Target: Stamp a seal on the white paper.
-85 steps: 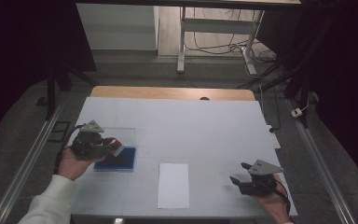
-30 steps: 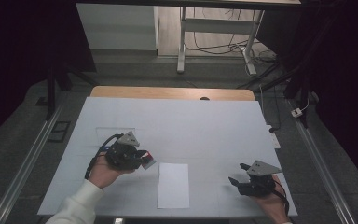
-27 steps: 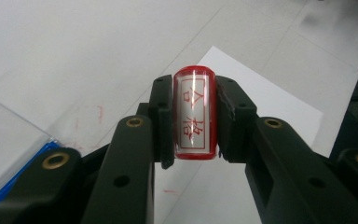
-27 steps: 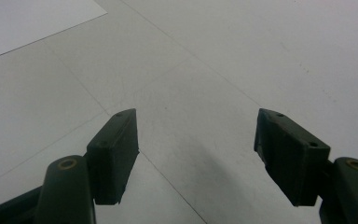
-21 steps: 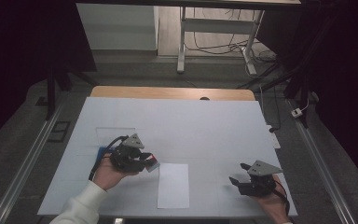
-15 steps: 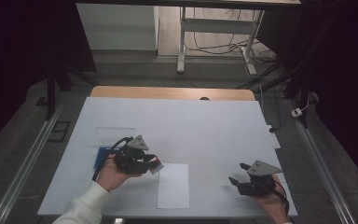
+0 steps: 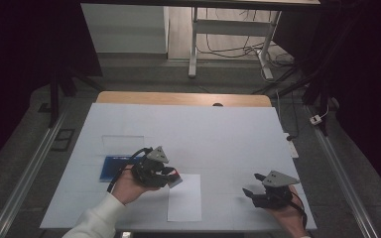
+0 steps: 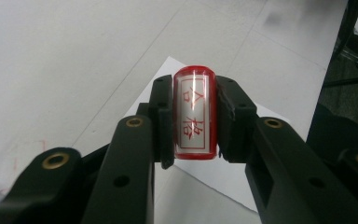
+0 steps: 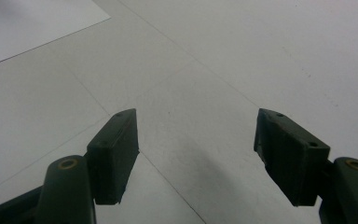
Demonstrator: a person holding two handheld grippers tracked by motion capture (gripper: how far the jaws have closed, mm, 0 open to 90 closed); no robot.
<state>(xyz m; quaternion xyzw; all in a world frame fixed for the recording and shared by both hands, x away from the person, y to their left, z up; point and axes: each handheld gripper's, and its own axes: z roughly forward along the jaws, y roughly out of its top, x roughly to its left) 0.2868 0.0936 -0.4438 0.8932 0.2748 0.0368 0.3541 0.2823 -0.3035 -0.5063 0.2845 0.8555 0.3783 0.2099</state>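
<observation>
Carrying the stamp across, the left gripper (image 7: 174,176) sits right at the upper left corner of the white rectangular sheet of paper (image 7: 186,198), which lies flat near the front edge of the pale table (image 7: 218,129). In the left gripper view the two black jaws are clenched on a small red-bodied plastic stamp (image 8: 194,112), its white face with red characters turned toward the camera and the paper's corner just beyond it. So the stamp is up in the grip, off the table, poised beside the sheet.

Behind the person's left hand (image 7: 129,186) lies the flat blue ink pad (image 7: 113,166), with a clear lid (image 7: 123,143) just past it; my read is that inking is done and the pressing step is now in hand.

Over on the other side, the right gripper (image 7: 254,194) rests well apart from the paper, and in the right gripper view its jaws stand wide with nothing but bare table between them.

What the next move calls for, I judge: bring the stamp over the sheet proper, turn the printed face down, and press squarely. The free gripper could pin the paper so it does not slide.
</observation>
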